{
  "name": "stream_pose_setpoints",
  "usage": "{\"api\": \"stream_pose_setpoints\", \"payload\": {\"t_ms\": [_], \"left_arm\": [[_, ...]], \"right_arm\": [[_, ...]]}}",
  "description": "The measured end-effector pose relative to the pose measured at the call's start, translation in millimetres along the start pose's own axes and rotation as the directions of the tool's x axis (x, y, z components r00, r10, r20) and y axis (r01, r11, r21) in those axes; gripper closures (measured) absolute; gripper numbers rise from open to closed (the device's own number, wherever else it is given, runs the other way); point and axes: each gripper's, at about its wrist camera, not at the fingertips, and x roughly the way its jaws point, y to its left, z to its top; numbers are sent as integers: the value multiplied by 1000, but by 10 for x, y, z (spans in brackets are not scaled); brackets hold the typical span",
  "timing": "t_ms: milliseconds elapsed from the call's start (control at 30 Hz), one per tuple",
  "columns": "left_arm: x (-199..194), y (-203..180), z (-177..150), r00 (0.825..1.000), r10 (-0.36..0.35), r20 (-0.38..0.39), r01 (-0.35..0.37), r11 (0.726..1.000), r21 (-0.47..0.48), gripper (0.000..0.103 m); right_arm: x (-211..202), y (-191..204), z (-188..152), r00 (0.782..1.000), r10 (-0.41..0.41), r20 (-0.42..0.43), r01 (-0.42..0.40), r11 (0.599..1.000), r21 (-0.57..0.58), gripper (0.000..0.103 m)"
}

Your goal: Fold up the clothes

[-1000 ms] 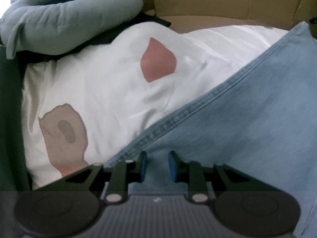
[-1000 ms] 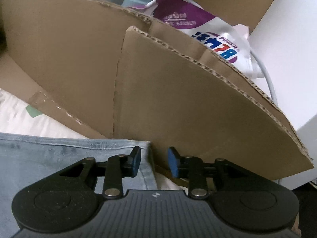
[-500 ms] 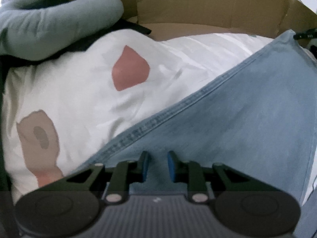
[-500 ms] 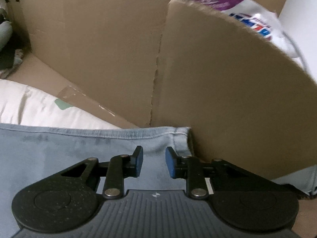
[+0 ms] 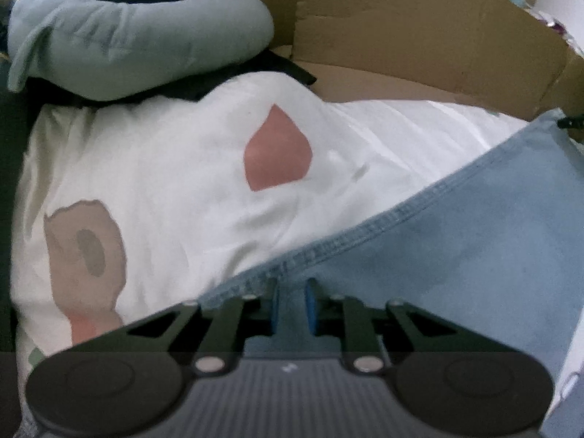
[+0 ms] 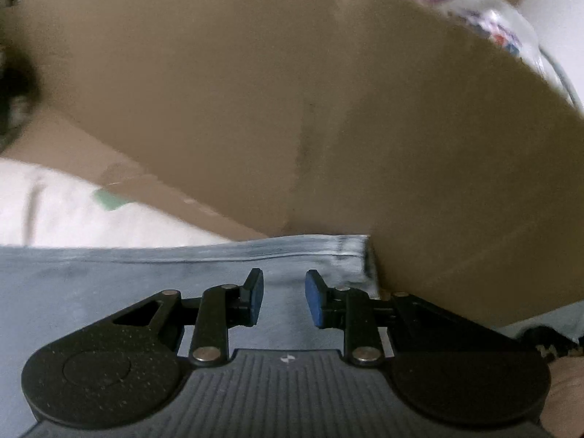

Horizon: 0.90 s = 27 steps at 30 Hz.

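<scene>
Light blue denim jeans (image 5: 456, 255) lie slanted across a white printed cloth (image 5: 182, 182) inside a cardboard box. My left gripper (image 5: 292, 288) sits at the stitched seam edge of the jeans. Its jaws are closing, and a fold of denim fills the narrow gap between the blue pads. In the right wrist view the jeans (image 6: 109, 284) end in a hemmed corner against the box wall. My right gripper (image 6: 281, 284) hovers just behind that hem with its pads apart, flat denim showing between and under them.
Cardboard box walls (image 5: 419, 36) (image 6: 292, 91) close in at the back and right. A grey-green rolled garment (image 5: 127, 36) lies on dark clothes at the back left. A purple and white bag (image 6: 492, 25) shows over the box rim.
My left jaws have narrowed on the denim and that view has rolled a little. My right gripper has shifted along the hem towards the jeans' corner, lower and nearer the box wall.
</scene>
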Motion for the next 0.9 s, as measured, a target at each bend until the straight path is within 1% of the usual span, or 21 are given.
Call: {"api": "stream_pose_setpoints", "payload": {"t_ms": [67, 133, 200, 300, 367, 433, 467, 500, 600, 700, 800, 900], "left_arm": [[-103, 28, -51, 1000, -7, -5, 7, 1000, -1, 85], [-202, 62, -99, 1000, 2, -6, -2, 1000, -2, 85], [-293, 100, -169, 1000, 11, -5, -11, 1000, -28, 85], [-380, 121, -325, 1000, 16, -11, -17, 998, -68, 85], [-403, 113, -452, 999, 26, -22, -28, 996, -90, 85], [-427, 99, -594, 999, 36, -32, -39, 992, -123, 84], [-445, 91, -670, 999, 40, -35, -45, 989, -142, 80], [-470, 81, -736, 998, 43, -37, -48, 986, -161, 78], [-535, 26, -941, 997, 46, -55, -56, 978, -200, 76], [-590, 26, -1118, 994, 63, -94, -83, 970, -227, 75], [-648, 61, -1257, 989, 82, -121, -112, 959, -262, 75], [-721, 102, -1328, 986, 107, -127, -139, 949, -284, 74]], "right_arm": [[-103, 21, -21, 998, 61, -24, -62, 997, -36, 70], [-186, 29, -51, 991, 116, -63, -121, 989, -80, 70], [-250, -11, -99, 976, 184, -118, -198, 973, -118, 70], [-339, -134, -269, 961, 220, -168, -248, 953, -173, 70], [-344, -223, -380, 957, 217, -191, -251, 951, -180, 70], [-291, -303, -497, 960, 198, -200, -234, 957, -171, 70], [-273, -349, -547, 960, 190, -205, -225, 961, -164, 70], [-255, -395, -597, 961, 181, -210, -216, 964, -157, 70], [-213, -517, -819, 960, 156, -232, -193, 970, -149, 70], [-175, -670, -1057, 960, 132, -245, -159, 983, -95, 70], [-139, -828, -1264, 963, 138, -231, -146, 989, -20, 71], [-190, -926, -1298, 966, 141, -217, -137, 990, 30, 71]]}}
